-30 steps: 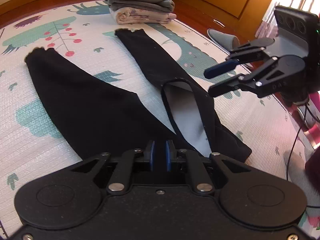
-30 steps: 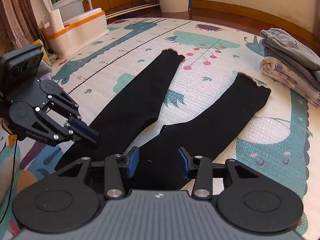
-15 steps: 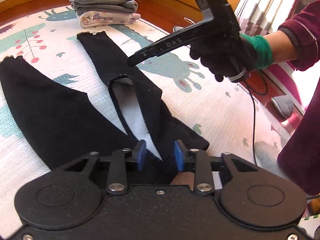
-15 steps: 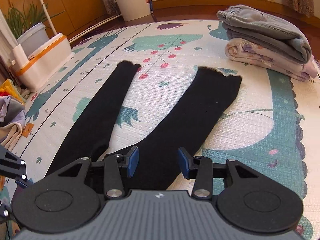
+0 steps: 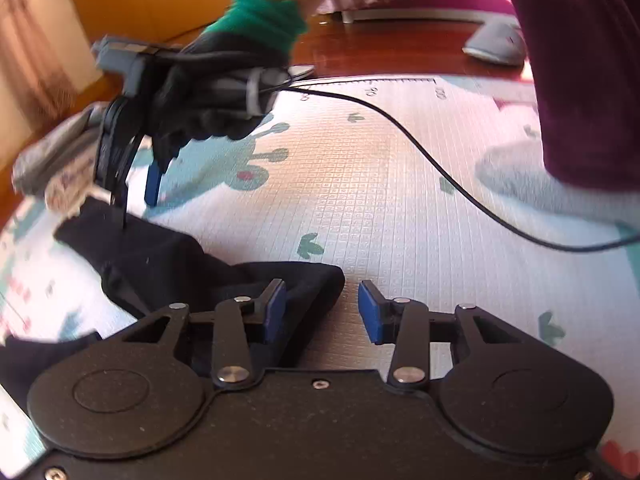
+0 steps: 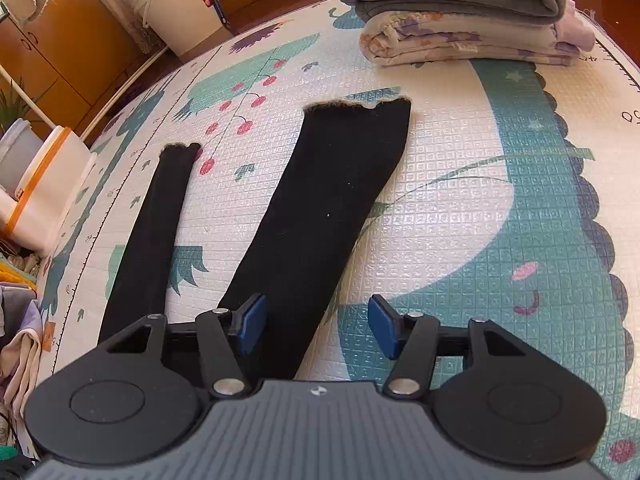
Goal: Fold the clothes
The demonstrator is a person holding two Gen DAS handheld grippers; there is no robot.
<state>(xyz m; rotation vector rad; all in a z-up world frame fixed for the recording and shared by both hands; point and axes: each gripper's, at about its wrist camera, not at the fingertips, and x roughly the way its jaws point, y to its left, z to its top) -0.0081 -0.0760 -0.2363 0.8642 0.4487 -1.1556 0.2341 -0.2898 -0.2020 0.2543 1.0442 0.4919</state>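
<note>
The black trousers lie flat on the play mat, legs pointing toward the folded clothes stack. The left gripper, shut on the waist a second ago, now has its jaws spread at the waist corner. The right gripper, still spread and empty, has moved down over the right trouser leg.
</note>
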